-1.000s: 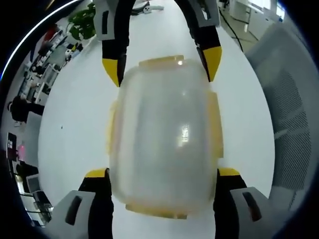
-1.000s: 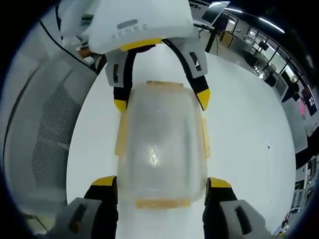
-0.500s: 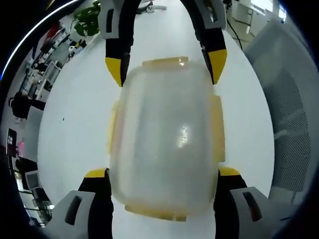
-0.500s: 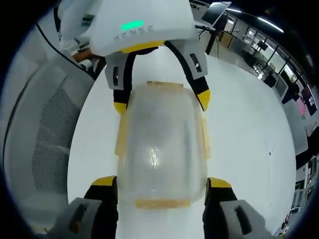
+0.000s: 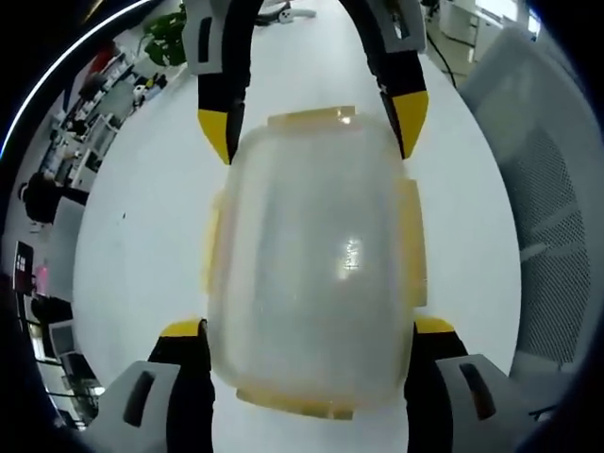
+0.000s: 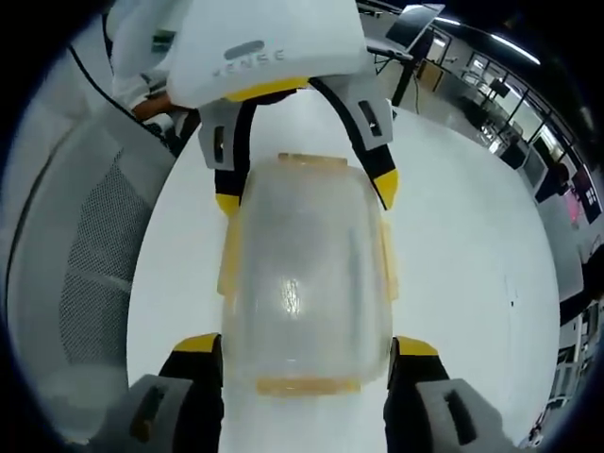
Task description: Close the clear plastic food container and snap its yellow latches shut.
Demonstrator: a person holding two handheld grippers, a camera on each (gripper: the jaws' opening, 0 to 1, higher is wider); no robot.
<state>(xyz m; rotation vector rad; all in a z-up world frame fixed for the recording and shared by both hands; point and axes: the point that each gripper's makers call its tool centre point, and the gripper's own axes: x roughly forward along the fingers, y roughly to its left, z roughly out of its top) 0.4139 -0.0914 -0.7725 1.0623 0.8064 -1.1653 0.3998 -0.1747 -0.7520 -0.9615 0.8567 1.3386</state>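
both tools (image 5: pixel 305 326) (image 6: pixel 306 344) straddling container (image 5: pixel 311 255) ends, table (image 5: pixel 142 236)

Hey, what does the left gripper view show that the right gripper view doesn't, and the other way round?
Left gripper view: a potted plant in the background, and the mesh chair on the picture's right. Right gripper view: the lettered white housing of the left gripper, a screen behind, the chair on the picture's left. Both: the clear container with yellow latches on the white table, the left gripper and right gripper straddling opposite ends.
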